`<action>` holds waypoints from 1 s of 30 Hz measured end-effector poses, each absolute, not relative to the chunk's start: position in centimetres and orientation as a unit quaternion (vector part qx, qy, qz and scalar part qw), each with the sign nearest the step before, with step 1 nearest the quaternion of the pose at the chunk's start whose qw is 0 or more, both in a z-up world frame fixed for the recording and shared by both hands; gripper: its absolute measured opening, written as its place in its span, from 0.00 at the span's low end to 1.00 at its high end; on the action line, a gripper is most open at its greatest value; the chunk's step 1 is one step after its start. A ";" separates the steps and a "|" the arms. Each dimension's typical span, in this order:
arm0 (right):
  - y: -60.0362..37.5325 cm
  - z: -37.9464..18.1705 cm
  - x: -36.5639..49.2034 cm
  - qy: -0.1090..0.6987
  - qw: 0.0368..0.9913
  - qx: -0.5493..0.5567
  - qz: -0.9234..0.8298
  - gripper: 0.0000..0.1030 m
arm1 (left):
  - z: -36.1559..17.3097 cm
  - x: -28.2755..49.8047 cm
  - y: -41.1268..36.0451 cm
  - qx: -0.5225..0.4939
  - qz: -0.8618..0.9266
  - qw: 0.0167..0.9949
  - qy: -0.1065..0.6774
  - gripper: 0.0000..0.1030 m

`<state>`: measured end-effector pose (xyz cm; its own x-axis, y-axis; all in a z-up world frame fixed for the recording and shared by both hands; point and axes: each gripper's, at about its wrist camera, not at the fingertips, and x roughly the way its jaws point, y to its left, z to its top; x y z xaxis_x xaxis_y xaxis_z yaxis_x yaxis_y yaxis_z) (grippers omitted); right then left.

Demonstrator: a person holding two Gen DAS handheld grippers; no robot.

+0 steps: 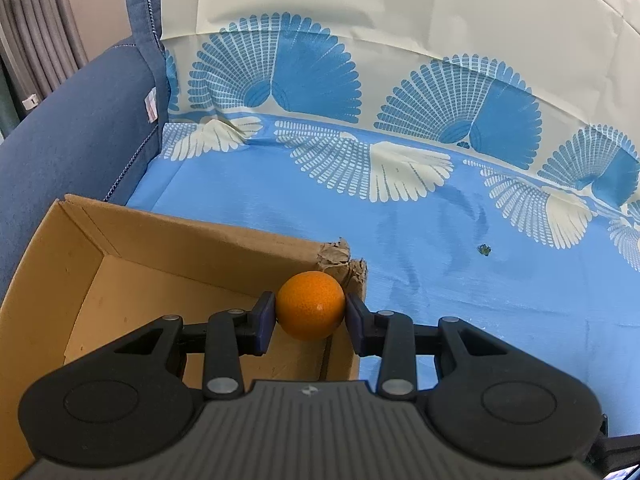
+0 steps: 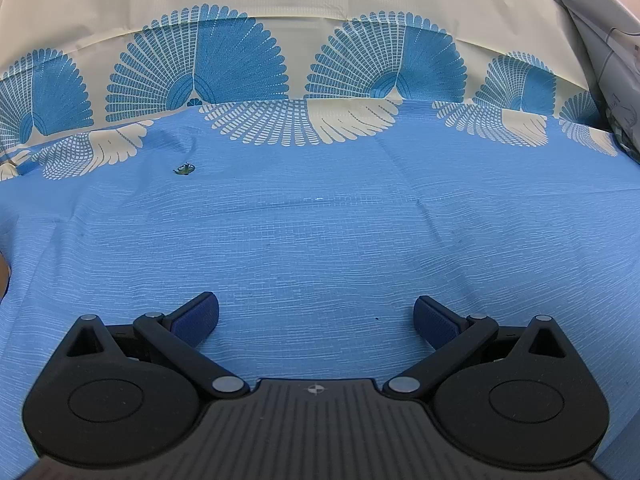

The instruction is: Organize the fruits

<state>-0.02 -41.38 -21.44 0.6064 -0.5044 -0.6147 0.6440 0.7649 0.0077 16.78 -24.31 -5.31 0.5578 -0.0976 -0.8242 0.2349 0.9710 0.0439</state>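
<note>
Orange point(image 1: 311, 305), pinched between the left gripper's point(image 1: 311, 312) pads, hangs above the cardboard box's point(image 1: 132, 240) near-right corner; right gripper point(image 2: 316, 312) spread, empty, over cloth.

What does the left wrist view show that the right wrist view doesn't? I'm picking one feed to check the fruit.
Only the left wrist view shows the orange clamped in the left gripper above the torn corner of an empty-looking cardboard box, plus a dark blue cushion. Only the right wrist view shows the right gripper, open and holding nothing. Both show the blue fan-patterned cloth and a small dark green scrap lying on it.
</note>
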 end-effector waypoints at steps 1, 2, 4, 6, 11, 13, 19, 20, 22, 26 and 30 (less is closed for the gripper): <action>-41.4 -21.4 0.0 0.304 0.889 0.115 -0.323 1.00 | -5.3 16.8 -24.3 0.076 -0.096 0.879 0.460 0.41; -41.4 -21.4 0.0 0.304 0.889 0.115 -0.323 1.00 | -5.2 16.7 -24.2 0.075 -0.099 0.880 0.459 0.41; -41.4 -21.4 0.0 0.304 0.889 0.115 -0.323 1.00 | -4.8 16.7 -24.0 0.064 -0.110 0.880 0.458 0.41; -41.4 -21.4 0.0 0.304 0.889 0.115 -0.323 1.00 | -4.3 16.5 -23.9 0.060 -0.122 0.881 0.453 0.41; -41.4 -21.4 0.0 0.303 0.888 0.114 -0.326 1.00 | -2.6 15.8 -23.0 0.028 -0.158 0.881 0.445 0.41; -41.4 -21.4 0.0 0.303 0.888 0.114 -0.326 1.00 | -2.0 15.2 -22.3 0.019 -0.167 0.879 0.446 0.41; -41.4 -21.5 0.0 0.303 0.888 0.114 -0.327 1.00 | -0.2 14.4 -19.8 0.015 -0.182 0.875 0.448 0.41; -41.3 -21.5 0.0 0.303 0.888 0.114 -0.327 1.00 | 0.0 14.4 -19.4 0.018 -0.180 0.875 0.448 0.41; -41.4 -21.5 0.0 0.303 0.888 0.114 -0.327 1.00 | 0.4 14.3 -18.5 0.026 -0.179 0.876 0.447 0.41; -41.4 -21.5 0.0 0.303 0.888 0.113 -0.327 1.00 | 1.1 13.9 -16.8 0.045 -0.187 0.880 0.435 0.41; -41.3 -21.5 0.0 0.303 0.888 0.113 -0.327 1.00 | 1.1 13.5 -15.3 0.059 -0.197 0.884 0.419 0.41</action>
<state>0.03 -41.35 -21.49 0.6028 -0.5117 -0.6123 0.6491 0.7607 0.0034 13.54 -15.30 1.14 0.5706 -0.2996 -0.7647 0.3979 0.9153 -0.0617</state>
